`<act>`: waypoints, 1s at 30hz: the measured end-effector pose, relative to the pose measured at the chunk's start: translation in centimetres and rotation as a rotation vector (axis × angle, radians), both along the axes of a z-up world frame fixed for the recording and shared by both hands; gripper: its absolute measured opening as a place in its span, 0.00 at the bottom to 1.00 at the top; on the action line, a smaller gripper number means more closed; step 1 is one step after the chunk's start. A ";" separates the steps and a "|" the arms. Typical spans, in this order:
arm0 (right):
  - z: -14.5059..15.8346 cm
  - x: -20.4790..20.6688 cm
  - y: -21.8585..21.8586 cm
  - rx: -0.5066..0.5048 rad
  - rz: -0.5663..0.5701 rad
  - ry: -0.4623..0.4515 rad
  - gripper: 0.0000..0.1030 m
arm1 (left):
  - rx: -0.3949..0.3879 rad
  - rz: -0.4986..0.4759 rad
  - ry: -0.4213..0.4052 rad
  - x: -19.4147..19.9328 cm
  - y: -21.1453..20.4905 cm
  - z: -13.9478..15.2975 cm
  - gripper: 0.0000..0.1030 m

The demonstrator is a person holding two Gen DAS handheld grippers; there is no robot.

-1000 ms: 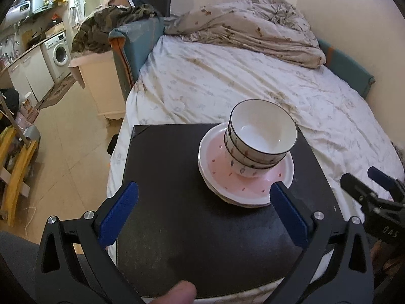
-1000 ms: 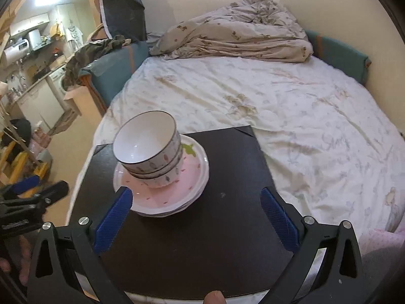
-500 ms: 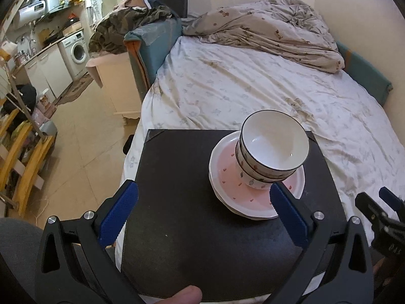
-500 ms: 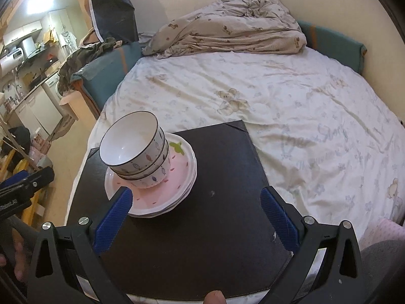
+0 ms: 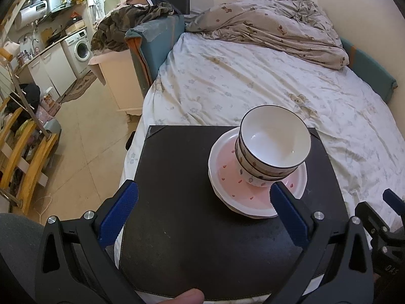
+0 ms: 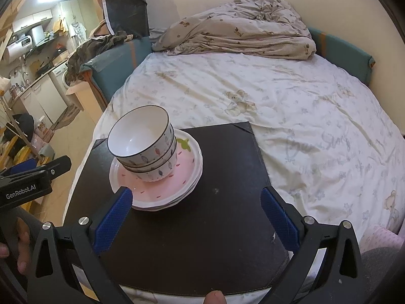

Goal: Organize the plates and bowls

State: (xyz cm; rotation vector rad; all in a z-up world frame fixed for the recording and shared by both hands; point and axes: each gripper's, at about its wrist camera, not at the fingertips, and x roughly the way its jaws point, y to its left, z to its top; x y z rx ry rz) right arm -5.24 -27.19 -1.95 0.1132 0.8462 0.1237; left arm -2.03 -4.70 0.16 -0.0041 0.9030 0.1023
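A stack of white leaf-patterned bowls (image 5: 273, 149) (image 6: 144, 141) sits on a stack of pink-centred plates (image 5: 253, 192) (image 6: 177, 177), on a black board (image 5: 192, 223) (image 6: 202, 228) laid on the bed. My left gripper (image 5: 202, 202) is open and empty, hovering over the near part of the board, left of the plates; its right pad (image 5: 288, 217) overlaps the plates' near rim in view. My right gripper (image 6: 197, 212) is open and empty, hovering near the plates' right front. Each gripper shows at the edge of the other's view.
The board lies at the foot of a bed (image 5: 253, 81) with a crumpled duvet (image 5: 265, 33) at its head. Left of the bed are bare floor (image 5: 83, 131), a washing machine (image 5: 79, 49), a teal bed frame end (image 5: 149, 48) and a wooden rack (image 5: 22, 157).
Both grippers have drawn back and swung slightly, so the dishes have shifted in each view. The stack of bowls and plates has not moved on the board. Both stay open.
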 end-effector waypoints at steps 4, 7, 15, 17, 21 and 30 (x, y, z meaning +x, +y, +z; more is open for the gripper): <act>-0.1 0.1 0.0 0.000 0.001 0.006 1.00 | 0.005 0.000 0.000 0.1 0.2 0.0 1.00; -0.1 0.2 0.1 -0.005 -0.001 0.010 1.00 | -0.006 0.004 0.004 0.1 0.5 -0.2 1.00; -0.4 0.4 0.0 0.002 -0.011 0.021 1.00 | -0.015 -0.013 0.015 0.1 0.6 -0.6 1.00; -0.5 0.4 -0.1 0.009 -0.016 0.027 1.00 | -0.020 -0.012 0.015 0.1 0.7 -0.6 1.00; -0.5 0.5 -0.2 0.009 -0.027 0.028 1.00 | -0.023 -0.019 0.015 0.1 0.7 -0.6 1.00; -0.5 0.7 -0.1 0.000 -0.036 0.028 1.00 | -0.036 -0.021 0.013 -0.1 0.7 -0.8 1.00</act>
